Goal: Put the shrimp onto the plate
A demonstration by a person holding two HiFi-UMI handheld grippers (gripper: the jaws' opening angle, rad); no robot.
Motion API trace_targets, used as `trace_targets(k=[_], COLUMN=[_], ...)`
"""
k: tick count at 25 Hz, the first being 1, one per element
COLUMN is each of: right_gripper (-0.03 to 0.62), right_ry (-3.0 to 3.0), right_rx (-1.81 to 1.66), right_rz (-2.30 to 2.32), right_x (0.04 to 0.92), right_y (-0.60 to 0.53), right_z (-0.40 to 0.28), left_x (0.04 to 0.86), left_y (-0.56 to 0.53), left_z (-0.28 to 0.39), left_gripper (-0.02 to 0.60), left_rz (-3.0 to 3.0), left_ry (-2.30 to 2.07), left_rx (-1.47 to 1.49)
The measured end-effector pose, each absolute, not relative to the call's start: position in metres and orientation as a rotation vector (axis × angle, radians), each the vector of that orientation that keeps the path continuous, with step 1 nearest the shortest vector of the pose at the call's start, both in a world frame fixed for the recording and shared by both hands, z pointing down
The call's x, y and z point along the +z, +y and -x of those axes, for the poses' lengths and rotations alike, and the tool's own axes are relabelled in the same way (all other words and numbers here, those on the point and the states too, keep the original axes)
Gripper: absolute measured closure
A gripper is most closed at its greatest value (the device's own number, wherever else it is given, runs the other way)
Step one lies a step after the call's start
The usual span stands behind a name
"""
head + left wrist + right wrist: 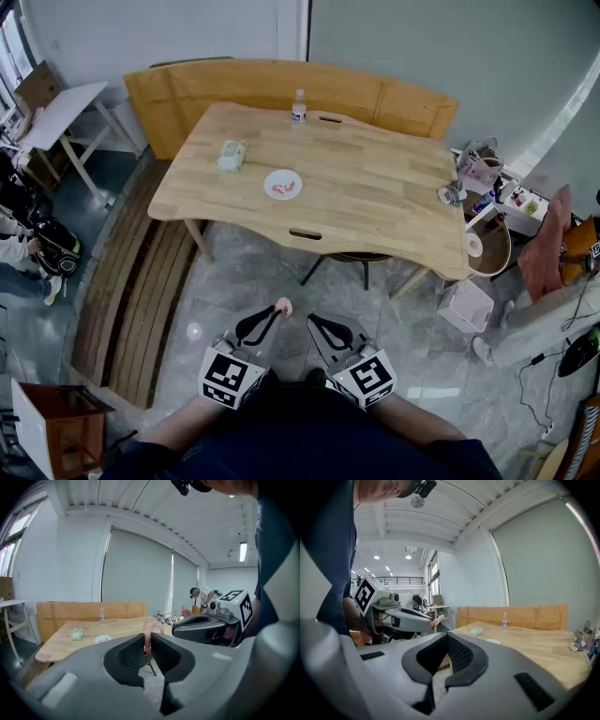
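Observation:
A pink shrimp (pixel 282 306) (pixel 148 633) sticks up from between the tips of my left gripper (pixel 277 313) (pixel 147 649), which is shut on it. The gripper is held low over the floor, well short of the wooden table (pixel 375 192). A small white plate (pixel 282 185) (pixel 102 639) (pixel 492 641) with something pink on it sits mid-table. My right gripper (pixel 313 322) (pixel 446 660) hangs beside the left one, shut, with nothing between its jaws. The held shrimp (pixel 437 619) also shows in the right gripper view.
On the table lie a green pack (pixel 232 155) and a water bottle (pixel 299 106). A wooden bench (pixel 281 86) wraps round the table's far side. A stool (pixel 342 258) stands under the near edge. Clutter (pixel 487 187) fills the right side.

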State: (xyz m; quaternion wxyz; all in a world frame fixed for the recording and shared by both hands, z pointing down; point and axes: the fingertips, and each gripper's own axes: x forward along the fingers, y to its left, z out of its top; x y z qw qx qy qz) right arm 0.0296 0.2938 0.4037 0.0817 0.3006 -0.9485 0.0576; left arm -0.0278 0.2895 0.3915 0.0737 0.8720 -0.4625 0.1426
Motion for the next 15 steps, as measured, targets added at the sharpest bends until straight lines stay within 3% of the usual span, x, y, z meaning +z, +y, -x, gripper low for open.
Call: trace_targets(k=[15], right_gripper=[0.585], right_ry=[-2.887], right_rx=[0.170], right_rz=[-0.825], right_x=[0.399], right_y=[0.289], right_z=[-0.045], left_x=[0.395], left_y=[0.286], left_z=[0.010], left_gripper=[0.535], left_rz=[-2.571], left_ry=[-1.443], left_rx=[0.443])
